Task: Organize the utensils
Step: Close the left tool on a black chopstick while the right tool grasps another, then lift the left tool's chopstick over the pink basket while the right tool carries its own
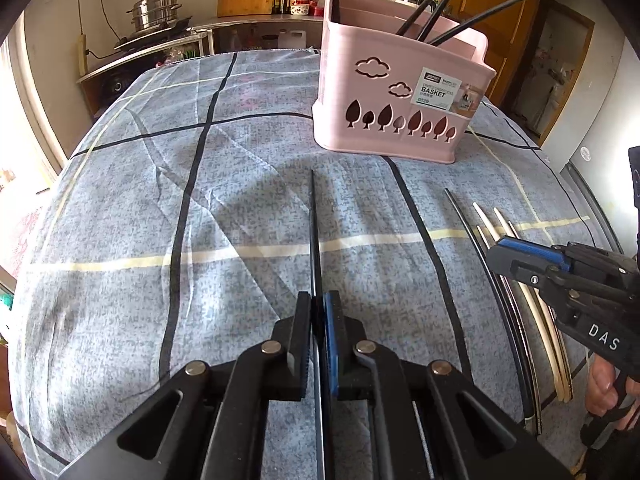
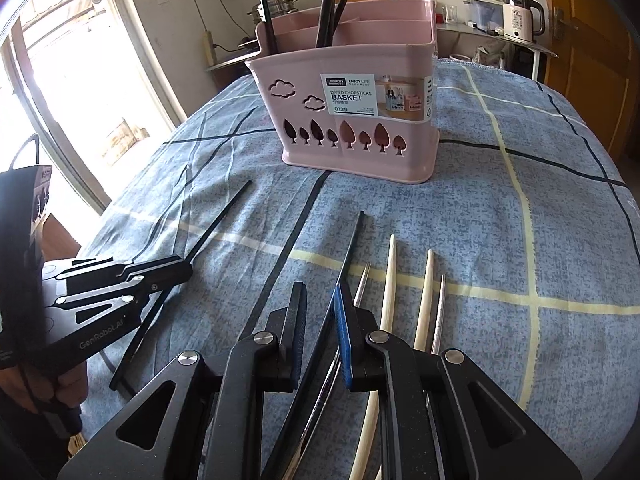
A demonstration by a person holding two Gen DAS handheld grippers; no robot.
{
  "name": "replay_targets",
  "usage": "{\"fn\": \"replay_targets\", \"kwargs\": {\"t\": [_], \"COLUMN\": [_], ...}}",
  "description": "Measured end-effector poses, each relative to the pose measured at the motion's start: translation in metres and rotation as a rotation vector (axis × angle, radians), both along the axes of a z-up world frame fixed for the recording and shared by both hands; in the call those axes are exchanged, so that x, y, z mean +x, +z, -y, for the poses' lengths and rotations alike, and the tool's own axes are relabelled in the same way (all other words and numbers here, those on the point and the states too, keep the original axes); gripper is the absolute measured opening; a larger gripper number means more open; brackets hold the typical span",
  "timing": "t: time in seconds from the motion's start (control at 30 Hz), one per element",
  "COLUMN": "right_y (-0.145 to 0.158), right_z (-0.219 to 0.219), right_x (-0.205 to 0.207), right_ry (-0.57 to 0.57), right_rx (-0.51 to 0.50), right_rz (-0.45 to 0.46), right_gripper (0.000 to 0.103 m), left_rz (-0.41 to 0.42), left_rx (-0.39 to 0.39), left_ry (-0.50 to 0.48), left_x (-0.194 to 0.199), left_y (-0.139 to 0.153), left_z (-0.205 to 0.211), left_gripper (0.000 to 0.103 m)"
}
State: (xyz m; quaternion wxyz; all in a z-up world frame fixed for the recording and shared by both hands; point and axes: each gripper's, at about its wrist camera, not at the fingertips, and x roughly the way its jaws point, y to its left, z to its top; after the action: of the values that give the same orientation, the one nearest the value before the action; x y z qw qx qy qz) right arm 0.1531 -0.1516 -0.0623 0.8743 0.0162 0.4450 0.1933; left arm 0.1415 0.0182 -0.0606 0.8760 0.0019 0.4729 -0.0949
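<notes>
Chopsticks are the concern: one black chopstick (image 1: 314, 240) is pinched between the closed fingers of the left claw (image 1: 318, 312), its tip pointing toward the far edge of the tabletop (image 1: 120, 208), which wears a blue checked cloth. From the right wrist view the same stick (image 2: 218, 220) juts out of that claw at the left edge, raised off the cloth.

A pink divided basket (image 2: 352, 120) stands toward the far edge of the tabletop, its label reading "BASKET". Several black chopsticks (image 2: 328, 4) stand leaning inside its compartments.

Near the front edge, on the right, more utensils lie side by side: another black chopstick (image 2: 352, 248), two pale wooden chopsticks (image 2: 389, 280) and two thin metal ones (image 2: 362, 288).

The right claw (image 2: 320, 308) hovers over this row with its fingers parted a little; the lying black chopstick runs between them, and whether the blue pad (image 2: 345, 340) touches it is unclear. A second loose black stick (image 2: 148, 328) lies on the cloth below the left claw.
</notes>
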Motion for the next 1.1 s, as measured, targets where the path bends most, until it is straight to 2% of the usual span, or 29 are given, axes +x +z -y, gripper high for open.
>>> {"fn": "replay_targets", "kwargs": {"t": [0.27, 0.47, 0.6, 0.7, 0.77, 0.83, 0.97, 1.1], "right_y": [-0.007, -0.009, -0.008, -0.009, -0.009, -0.009, 0.0, 0.022], "right_z": [-0.007, -0.013, -0.019, -0.023, -0.021, -0.016, -0.009, -0.004], "right_x": [0.009, 0.018, 0.025, 0.027, 0.029, 0.03, 0.026, 0.018], "right_ry": [-0.008, -0.025, -0.03, -0.028, -0.027, -0.025, -0.016, -0.006], "right_rx": [-0.03, -0.048, -0.063, -0.08, -0.059, -0.02, 0.05, 0.095], "right_rz": [-0.034, -0.062, -0.071, -0.065, -0.071, -0.083, -0.069, -0.02], "right_gripper": [0.015, 0.015, 0.014, 0.007, 0.007, 0.006, 0.006, 0.005], "left_rz": [-0.018, -0.01, -0.024, -0.012, -0.004, -0.003, -0.012, 0.018], "left_rx": [0.03, 0.09, 0.07, 0.074, 0.068, 0.059, 0.017, -0.01], "left_ry": [-0.044, -0.088, -0.088, -0.09, -0.085, -0.074, -0.067, -0.074], "left_x": [0.017, 0.028, 0.034, 0.033, 0.032, 0.033, 0.032, 0.026], "left_y": [0.001, 0.001, 0.002, 0.001, 0.001, 0.002, 0.004, 0.02], "left_z": [0.009, 0.02, 0.019, 0.02, 0.018, 0.016, 0.01, 0.01], "left_gripper": [0.015, 0.016, 0.016, 0.016, 0.016, 0.006, 0.006, 0.006]}}
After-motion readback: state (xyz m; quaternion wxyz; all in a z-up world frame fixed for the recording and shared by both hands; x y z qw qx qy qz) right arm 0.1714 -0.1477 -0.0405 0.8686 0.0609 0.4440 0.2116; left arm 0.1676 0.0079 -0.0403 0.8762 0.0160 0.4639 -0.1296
